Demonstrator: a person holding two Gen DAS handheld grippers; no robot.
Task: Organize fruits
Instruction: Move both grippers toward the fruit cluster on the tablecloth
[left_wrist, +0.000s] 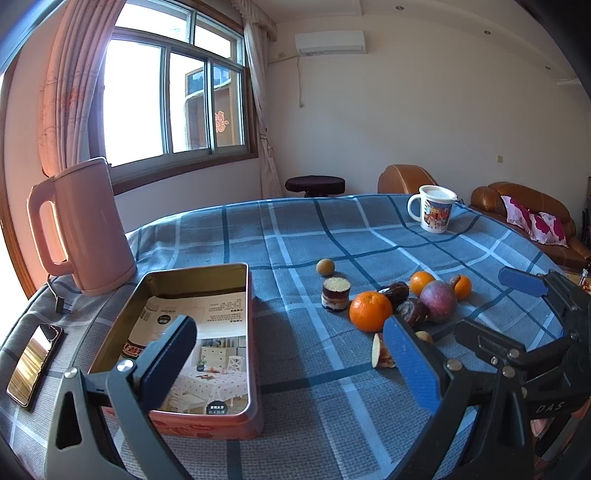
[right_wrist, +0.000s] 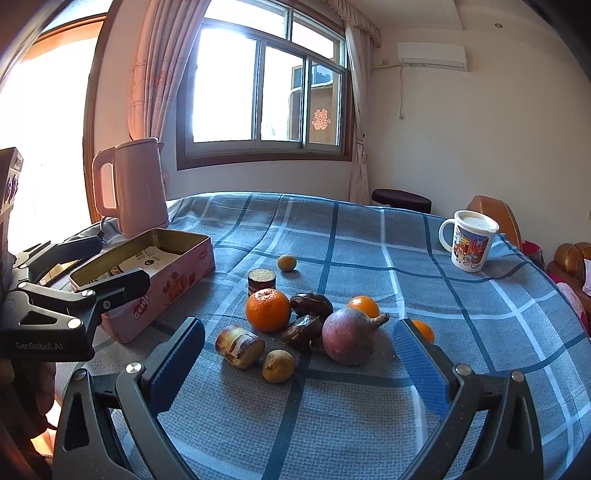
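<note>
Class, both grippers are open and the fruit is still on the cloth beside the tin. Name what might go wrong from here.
1. The big orange touches the dates; closing on it may nudge them away.
2. The round purple fruit could roll if clipped.
3. The left gripper hangs at the tin rim, so it might knock the tin.

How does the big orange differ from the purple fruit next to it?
The big orange is bright orange and round; the purple fruit is dull reddish-purple with a stem end jutting out. The purple fruit looks larger in the right wrist view and lies nearer the right tongs. Both rest loose on the checked cloth, outside the tin.
</note>
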